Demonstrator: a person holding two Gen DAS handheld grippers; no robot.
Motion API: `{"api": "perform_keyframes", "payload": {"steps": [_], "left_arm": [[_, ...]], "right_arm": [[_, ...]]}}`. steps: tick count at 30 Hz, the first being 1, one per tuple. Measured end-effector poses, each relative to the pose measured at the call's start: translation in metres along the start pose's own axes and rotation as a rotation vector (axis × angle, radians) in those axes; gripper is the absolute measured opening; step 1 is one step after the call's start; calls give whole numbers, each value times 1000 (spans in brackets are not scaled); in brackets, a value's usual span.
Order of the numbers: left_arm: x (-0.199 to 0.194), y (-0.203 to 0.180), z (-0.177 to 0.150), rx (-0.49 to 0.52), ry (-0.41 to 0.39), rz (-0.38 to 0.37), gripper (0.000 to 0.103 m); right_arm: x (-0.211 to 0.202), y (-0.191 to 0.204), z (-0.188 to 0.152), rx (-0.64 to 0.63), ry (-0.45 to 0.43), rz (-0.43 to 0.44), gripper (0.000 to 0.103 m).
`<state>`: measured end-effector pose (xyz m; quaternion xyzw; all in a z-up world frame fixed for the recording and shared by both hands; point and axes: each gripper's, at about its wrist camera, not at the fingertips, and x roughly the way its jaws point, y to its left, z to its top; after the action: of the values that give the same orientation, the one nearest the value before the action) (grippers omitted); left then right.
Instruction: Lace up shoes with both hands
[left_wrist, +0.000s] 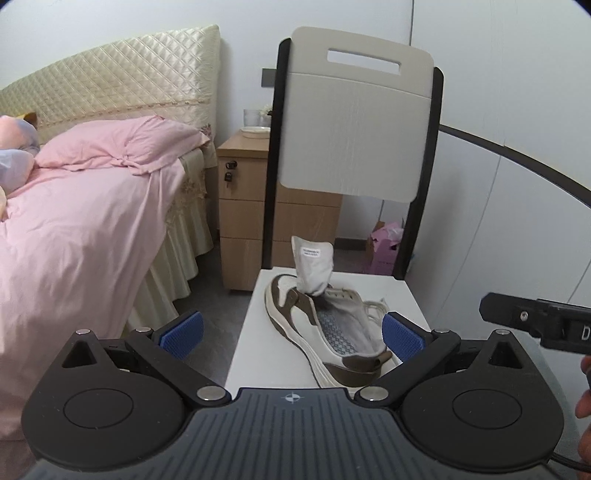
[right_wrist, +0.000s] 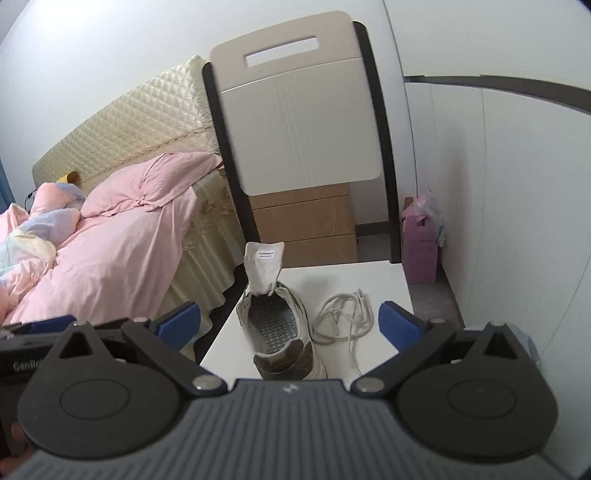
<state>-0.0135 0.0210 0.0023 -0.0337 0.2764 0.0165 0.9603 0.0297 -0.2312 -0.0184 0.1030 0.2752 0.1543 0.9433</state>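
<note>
Hovering short of the chair seat (right_wrist: 369, 273), you hold both the left tongs (left_wrist: 291, 332) and right tongs (right_wrist: 288, 321) released, nothing gripped. Shoe (right_wrist: 275, 325) lies near the seat's left edge, tongue up to bare the eyelets; its lace (right_wrist: 343, 314) sits loose beside it toward the right edge, within the right tongs' reach.

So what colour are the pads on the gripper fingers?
Blue, with a fine textured grid, on both the left gripper and the right gripper; clearest in the left wrist view.

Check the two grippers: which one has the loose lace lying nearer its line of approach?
The right gripper: the lace lies coiled on the chair seat beside the shoe. From the left gripper the shoe mostly hides it.
</note>
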Motion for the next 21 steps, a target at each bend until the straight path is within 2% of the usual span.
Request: {"api": "perform_keyframes", "payload": {"steps": [10,21], "left_arm": [[6,3,0,-10,7,24,103],[5,4,-2,-9,10,23,103]], "right_arm": [[11,6,-1,-3,31,-7,103],[10,4,0,-6,21,-11,103]]}}
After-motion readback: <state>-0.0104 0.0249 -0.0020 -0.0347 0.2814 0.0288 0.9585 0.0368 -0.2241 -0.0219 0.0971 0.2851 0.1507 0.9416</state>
